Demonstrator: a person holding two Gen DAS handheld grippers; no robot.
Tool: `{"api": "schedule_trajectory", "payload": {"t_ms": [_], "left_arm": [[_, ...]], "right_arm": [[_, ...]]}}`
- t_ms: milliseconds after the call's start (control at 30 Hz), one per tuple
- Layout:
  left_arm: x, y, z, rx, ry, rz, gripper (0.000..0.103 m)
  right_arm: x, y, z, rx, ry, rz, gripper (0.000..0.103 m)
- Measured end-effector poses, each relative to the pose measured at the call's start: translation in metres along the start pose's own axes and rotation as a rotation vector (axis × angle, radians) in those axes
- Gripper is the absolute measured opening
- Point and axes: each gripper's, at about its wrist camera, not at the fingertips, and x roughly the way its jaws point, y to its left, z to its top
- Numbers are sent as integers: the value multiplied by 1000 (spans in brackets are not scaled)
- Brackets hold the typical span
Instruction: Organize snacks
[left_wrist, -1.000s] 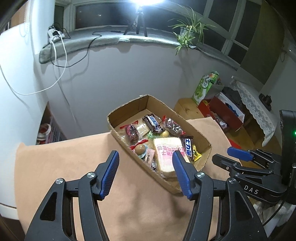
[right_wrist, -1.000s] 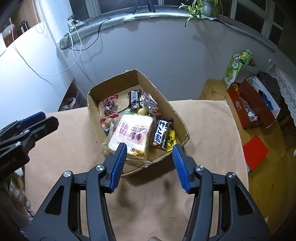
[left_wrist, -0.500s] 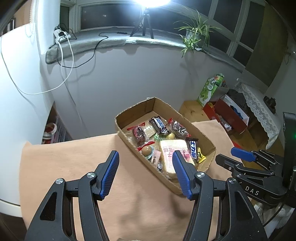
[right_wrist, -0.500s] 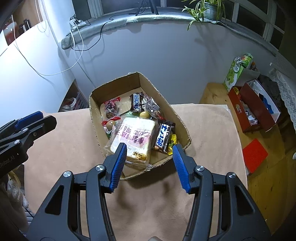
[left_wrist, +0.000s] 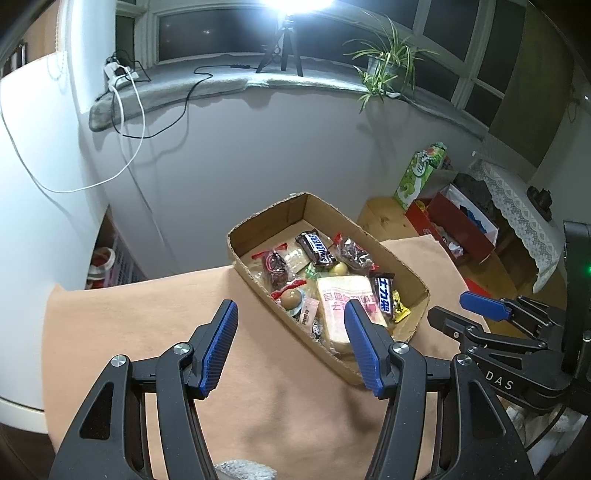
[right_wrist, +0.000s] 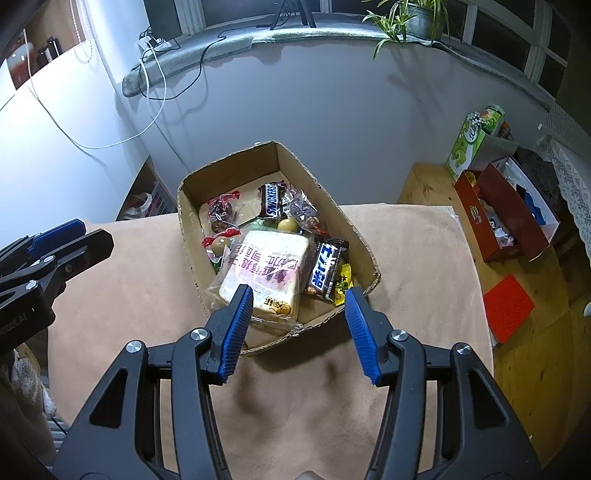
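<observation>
An open cardboard box sits on the tan tablecloth. It holds several snacks: a wrapped bread loaf, a Snickers bar, a black bar with blue lettering, and small wrapped candies. My left gripper is open and empty, above the cloth near the box's near side. My right gripper is open and empty, above the box's near end. Each gripper shows in the other's view.
A white wall and a windowsill with cables, a tripod and a potted plant stand behind the table. To the right on the wooden floor are a green carton, a red box and a red sheet.
Both grippers have pulled back and up from the box, which now looks smaller and farther. Both stay open and empty. The snacks in the box have not moved.
</observation>
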Motion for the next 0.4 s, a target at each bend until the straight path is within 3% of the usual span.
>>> {"api": "schedule_trajectory", "payload": {"t_ms": [400], "left_arm": [[-5, -3, -1, 2, -13, -4, 59]], "right_arm": [[-2, 2, -5, 1, 1, -6, 54]]}}
